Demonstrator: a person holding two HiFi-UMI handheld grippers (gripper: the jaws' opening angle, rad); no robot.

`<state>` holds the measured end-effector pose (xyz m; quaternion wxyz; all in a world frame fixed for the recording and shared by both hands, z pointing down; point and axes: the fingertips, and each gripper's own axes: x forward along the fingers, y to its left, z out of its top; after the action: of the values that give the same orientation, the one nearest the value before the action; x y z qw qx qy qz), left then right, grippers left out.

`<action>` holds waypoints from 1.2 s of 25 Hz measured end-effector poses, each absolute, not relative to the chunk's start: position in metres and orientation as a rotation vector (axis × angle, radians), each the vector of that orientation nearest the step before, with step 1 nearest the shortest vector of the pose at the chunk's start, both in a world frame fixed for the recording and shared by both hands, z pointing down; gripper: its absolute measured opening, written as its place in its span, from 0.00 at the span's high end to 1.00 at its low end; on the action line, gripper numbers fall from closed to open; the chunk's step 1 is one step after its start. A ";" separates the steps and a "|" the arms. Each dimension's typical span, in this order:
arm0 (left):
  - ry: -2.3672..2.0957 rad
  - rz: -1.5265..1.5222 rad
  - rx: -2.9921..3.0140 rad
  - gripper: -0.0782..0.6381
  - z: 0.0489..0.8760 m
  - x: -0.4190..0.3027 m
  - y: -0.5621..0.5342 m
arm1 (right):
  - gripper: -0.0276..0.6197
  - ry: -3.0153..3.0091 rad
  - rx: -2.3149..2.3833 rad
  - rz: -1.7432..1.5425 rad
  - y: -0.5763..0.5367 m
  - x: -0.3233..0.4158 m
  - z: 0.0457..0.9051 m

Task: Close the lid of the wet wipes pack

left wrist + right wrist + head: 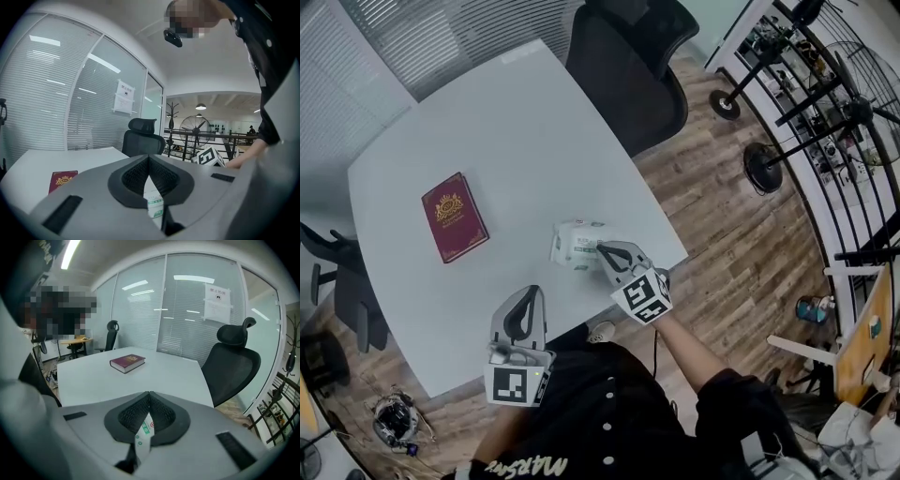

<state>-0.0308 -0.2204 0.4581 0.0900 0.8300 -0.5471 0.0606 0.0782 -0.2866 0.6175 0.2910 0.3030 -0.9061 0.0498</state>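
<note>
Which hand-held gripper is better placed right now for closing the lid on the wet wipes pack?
Right. The right hand-held gripper has its closed tips at the wet wipes pack. The left hand-held gripper hangs back nearer the person, apart from it.

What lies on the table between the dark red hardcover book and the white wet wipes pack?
Only bare white tabletop separates book and pack, per the head view.

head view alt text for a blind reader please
From above: the right gripper, fingers shut, sits at a wet wipes pack on a white table, the left gripper nearby. A red book lies further left.
</note>
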 end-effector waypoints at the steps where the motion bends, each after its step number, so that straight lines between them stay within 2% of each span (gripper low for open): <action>1: -1.625 0.175 2.476 0.88 0.456 -0.030 -0.221 | 0.91 -2.437 0.826 0.139 -0.286 0.081 0.608; 13: -1.588 0.127 2.578 0.88 0.436 -0.012 -0.224 | 0.91 -2.664 1.034 0.239 -0.267 0.123 0.504; 30: -1.630 0.039 2.658 0.88 0.397 -0.009 -0.237 | 0.91 -2.652 1.636 0.049 -0.223 0.242 0.403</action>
<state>-0.0088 -0.2368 0.3971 0.0115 0.8524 -0.5226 0.0124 0.2420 -0.2227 0.4027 0.0125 0.5248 -0.8510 0.0157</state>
